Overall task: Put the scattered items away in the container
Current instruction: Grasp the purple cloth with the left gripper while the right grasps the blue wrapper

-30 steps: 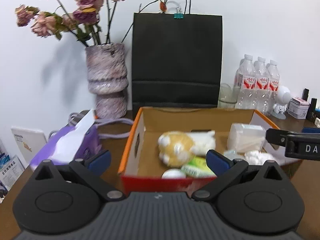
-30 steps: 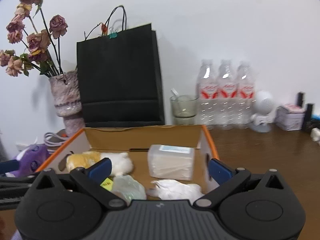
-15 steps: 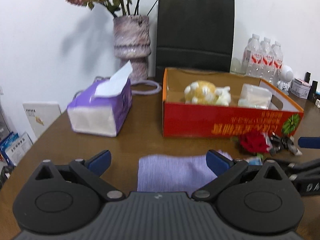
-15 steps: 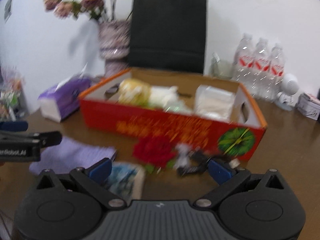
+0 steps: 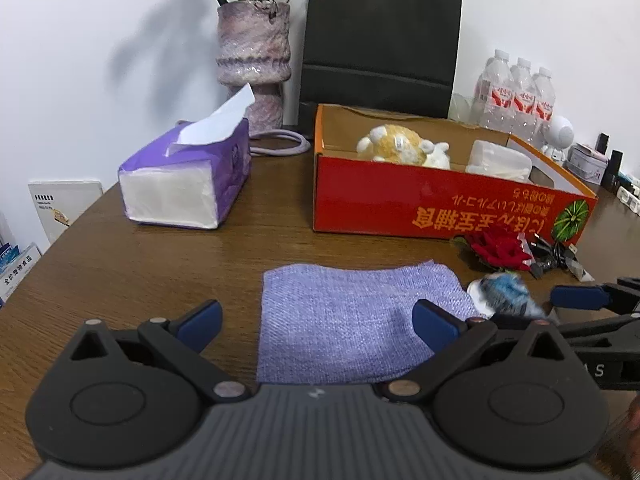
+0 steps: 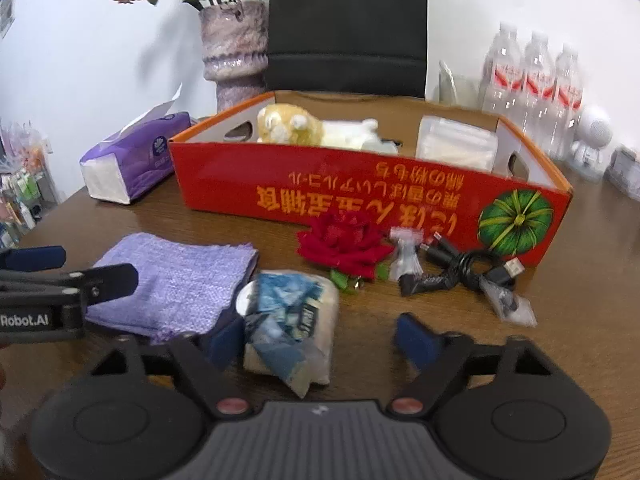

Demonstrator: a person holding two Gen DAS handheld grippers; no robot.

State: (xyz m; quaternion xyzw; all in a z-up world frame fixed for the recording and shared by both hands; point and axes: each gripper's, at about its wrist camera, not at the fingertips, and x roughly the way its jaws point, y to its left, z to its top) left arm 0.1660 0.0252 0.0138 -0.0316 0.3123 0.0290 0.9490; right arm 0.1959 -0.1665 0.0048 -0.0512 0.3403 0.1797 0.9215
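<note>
A red cardboard box (image 5: pixel 440 204) (image 6: pixel 360 196) stands on the wooden table and holds a yellow plush toy (image 5: pixel 394 146) and a clear plastic tub (image 5: pixel 498 160). In front of it lie a folded purple cloth (image 5: pixel 348 324) (image 6: pixel 180 280), a blue-and-white packet (image 6: pixel 292 316) (image 5: pixel 502 292), a red fabric rose (image 6: pixel 344 246) (image 5: pixel 500 250), a small white packet (image 6: pixel 406 256) and a black cable bundle (image 6: pixel 460 270). My left gripper (image 5: pixel 316 322) is open over the cloth. My right gripper (image 6: pixel 320 340) is open, its fingers either side of the blue-and-white packet.
A purple tissue pack (image 5: pixel 188 176) lies left of the box. A vase of dried roses (image 5: pixel 254 56), a black paper bag (image 5: pixel 380 40), water bottles (image 5: pixel 516 96) and a small white robot figure (image 5: pixel 560 136) stand along the back wall.
Both grippers have pulled back from above the box and come down low over the table front. The left one now hovers over the cloth, the right one frames the blue-and-white packet.
</note>
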